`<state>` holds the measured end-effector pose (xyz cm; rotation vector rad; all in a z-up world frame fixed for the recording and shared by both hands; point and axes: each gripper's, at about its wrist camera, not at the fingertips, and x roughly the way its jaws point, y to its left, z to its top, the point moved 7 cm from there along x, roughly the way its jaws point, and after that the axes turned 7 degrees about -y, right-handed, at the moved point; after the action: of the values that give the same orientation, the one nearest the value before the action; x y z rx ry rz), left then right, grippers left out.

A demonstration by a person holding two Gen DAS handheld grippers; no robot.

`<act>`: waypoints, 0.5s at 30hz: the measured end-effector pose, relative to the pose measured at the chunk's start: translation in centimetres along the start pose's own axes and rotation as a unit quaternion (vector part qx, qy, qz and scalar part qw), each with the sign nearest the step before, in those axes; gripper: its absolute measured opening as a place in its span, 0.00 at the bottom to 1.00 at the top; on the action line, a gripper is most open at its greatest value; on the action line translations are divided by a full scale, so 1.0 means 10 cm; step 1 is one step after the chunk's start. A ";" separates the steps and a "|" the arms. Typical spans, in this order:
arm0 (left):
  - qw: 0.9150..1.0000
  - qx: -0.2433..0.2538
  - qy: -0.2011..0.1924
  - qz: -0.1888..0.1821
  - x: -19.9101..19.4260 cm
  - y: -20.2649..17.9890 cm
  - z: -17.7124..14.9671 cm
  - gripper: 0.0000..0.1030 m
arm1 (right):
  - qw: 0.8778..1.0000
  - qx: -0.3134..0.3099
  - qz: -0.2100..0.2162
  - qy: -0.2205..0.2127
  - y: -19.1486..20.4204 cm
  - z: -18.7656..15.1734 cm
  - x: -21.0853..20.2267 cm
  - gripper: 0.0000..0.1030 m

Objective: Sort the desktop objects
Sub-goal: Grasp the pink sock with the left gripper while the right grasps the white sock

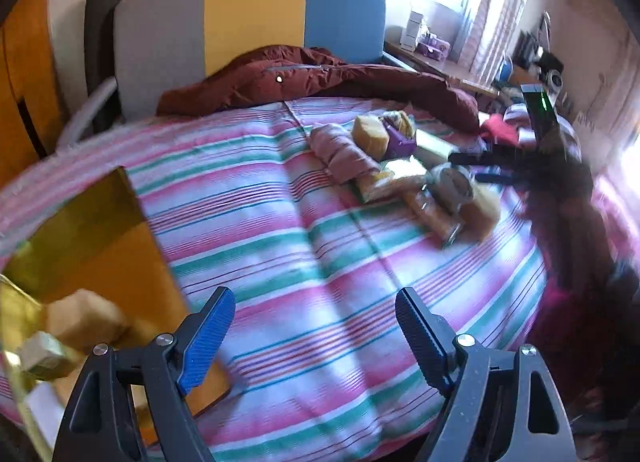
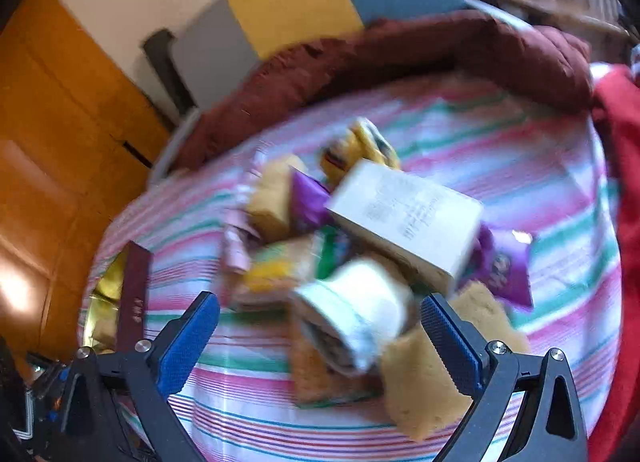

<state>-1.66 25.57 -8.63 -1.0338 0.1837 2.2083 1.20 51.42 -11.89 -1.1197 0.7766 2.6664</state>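
Note:
A blurred pile of snack packets, yellow sponges and boxes (image 1: 400,173) lies on the striped bedsheet (image 1: 300,254). In the right wrist view my right gripper (image 2: 320,314) is open just above the pile, with a white round container (image 2: 356,314) lying between its fingers. Around it are a white box (image 2: 404,217), a purple packet (image 2: 504,266) and a yellow sponge (image 2: 424,382). My left gripper (image 1: 314,298) is open and empty over bare sheet, beside a gold box (image 1: 92,221) that holds a sponge (image 1: 84,320) and a small carton (image 1: 42,354). The right gripper (image 1: 464,167) shows over the pile.
A maroon quilted jacket (image 1: 320,73) lies along the grey, yellow and blue headboard (image 1: 256,13). An orange wardrobe (image 2: 48,141) stands at the left. Red cloth (image 2: 616,141) edges the bed at the right. A cluttered desk (image 1: 440,61) sits by the window.

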 end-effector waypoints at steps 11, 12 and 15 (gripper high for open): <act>0.998 -0.062 0.024 -0.013 0.67 -0.08 0.63 0.81 | 1.000 -0.021 0.012 -0.018 0.08 0.04 -0.07 0.99; 0.997 -0.072 0.026 -0.017 0.73 -0.07 0.68 0.81 | 0.999 -0.027 0.013 -0.018 0.11 0.03 -0.08 0.99; 0.994 -0.107 0.034 -0.014 0.94 0.04 0.83 0.81 | 0.999 -0.048 0.011 -0.014 0.18 0.01 -0.07 0.99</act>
<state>-11.29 33.43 -9.88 -1.2218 -0.0390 2.2044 1.01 50.02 -10.64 -1.0982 0.6665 2.7593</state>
